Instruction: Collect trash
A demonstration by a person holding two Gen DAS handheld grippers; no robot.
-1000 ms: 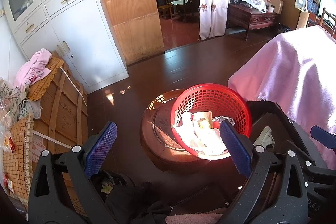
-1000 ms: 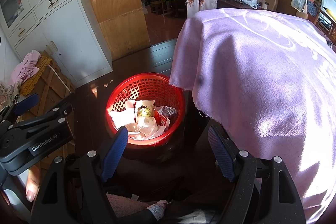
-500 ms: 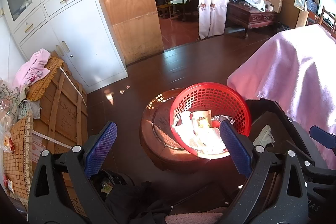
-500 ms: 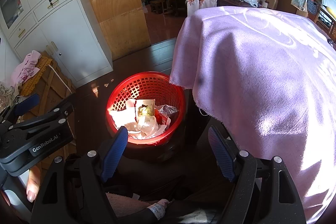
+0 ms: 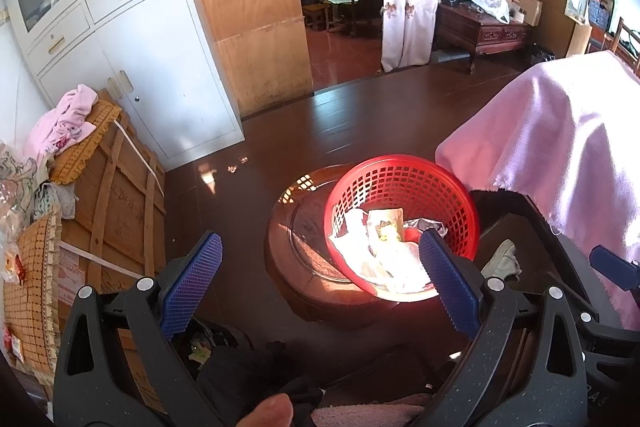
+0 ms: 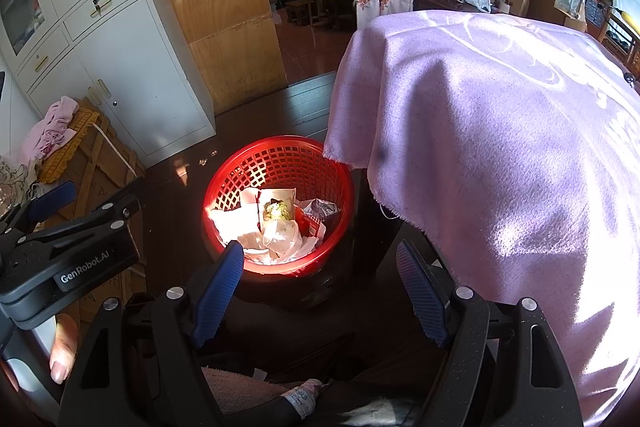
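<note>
A red plastic basket [image 5: 404,179] [image 6: 280,159] sits tilted on a round dark wooden stool [image 5: 304,227], beside the pink cloth. Crumpled white paper and wrappers [image 5: 384,247] [image 6: 272,223] fill its bottom, lit by sun. My left gripper [image 5: 320,263] hovers open above the stool, its right pad in front of the basket's near rim, nothing between the pads. The right gripper [image 6: 320,271] is open too, held above the basket's near edge and empty. The left gripper's body [image 6: 68,251] shows at the left of the right wrist view.
A pink cloth [image 6: 500,147] [image 5: 560,147] drapes a table right of the basket. A wooden crate [image 5: 116,211] with cushions and clothes stands at the left, a white cabinet [image 5: 132,67] behind it. Dark wooden floor [image 5: 340,123] runs to a doorway. A white shoe [image 5: 502,259] lies under the table.
</note>
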